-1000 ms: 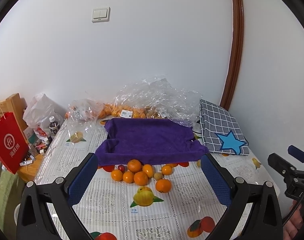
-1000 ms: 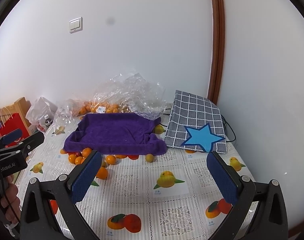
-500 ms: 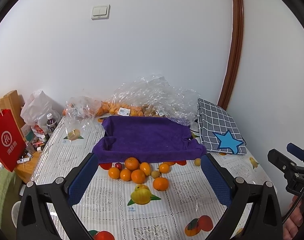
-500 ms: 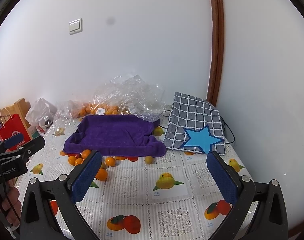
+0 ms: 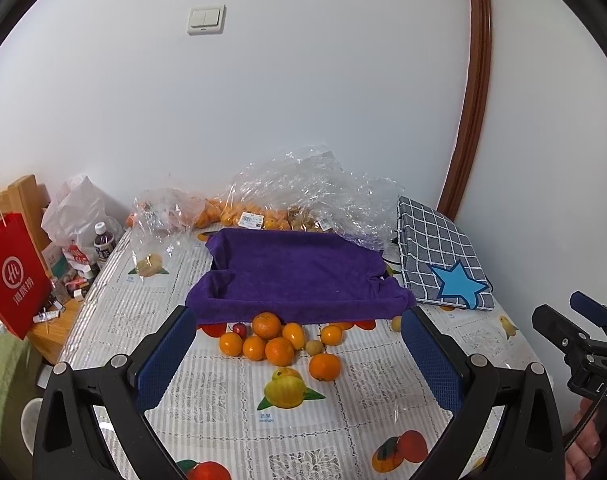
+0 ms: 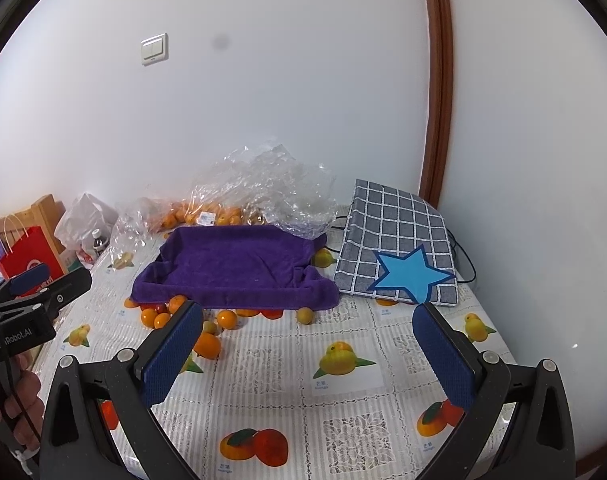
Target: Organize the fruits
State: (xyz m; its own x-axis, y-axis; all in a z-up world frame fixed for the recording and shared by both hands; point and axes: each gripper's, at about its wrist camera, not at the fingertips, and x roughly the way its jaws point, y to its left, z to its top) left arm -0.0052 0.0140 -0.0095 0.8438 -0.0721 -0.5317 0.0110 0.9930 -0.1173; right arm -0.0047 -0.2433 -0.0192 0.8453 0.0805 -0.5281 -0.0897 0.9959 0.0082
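Bagged fruit [image 5: 239, 216] blurred — kinds unclear

Purple towel [image 5: 299, 276], orange tangerines [image 5: 279, 350], grey checked cushion [image 5: 439, 248] with blue star, red paper bag [image 5: 13, 272], fruit-printed tablecloth [image 5: 343, 420].

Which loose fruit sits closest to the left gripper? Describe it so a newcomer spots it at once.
Find the purple towel-lined tray; loose oranges cluster along its near edge. The one meant is the orange standing alone in front, beside the printed mango, nearer the camera than the rest.
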